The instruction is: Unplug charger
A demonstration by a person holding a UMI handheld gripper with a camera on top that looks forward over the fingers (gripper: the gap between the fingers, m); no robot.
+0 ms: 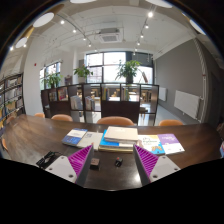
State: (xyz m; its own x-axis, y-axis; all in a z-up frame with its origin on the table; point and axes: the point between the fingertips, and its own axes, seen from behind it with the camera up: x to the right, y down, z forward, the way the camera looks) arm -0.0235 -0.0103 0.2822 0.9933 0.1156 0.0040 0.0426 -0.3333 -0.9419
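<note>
Purple pads were seen on the two fingers of the gripper, which were spread apart with nothing held between them. Beyond the fingers a dark wooden table was laid with books: a tan one in the middle, a blue one to one side, and colourful booklets to the other. A small dark object lay just ahead of the fingers, in the gap between them, and another dark object lay near the table's edge beside one finger.

No charger could be clearly identified; whether either dark object was the charger or its plug could not be told, and no socket or cable was made out.

It was judged that the step in hand was locating and approaching the charger. To do it well, the gripper would best be brought lower and closer until the plug body was recognised, the fingers kept open and centred on it, and the plug gripped firmly by its body, not its cord, before being pulled straight out.
</note>
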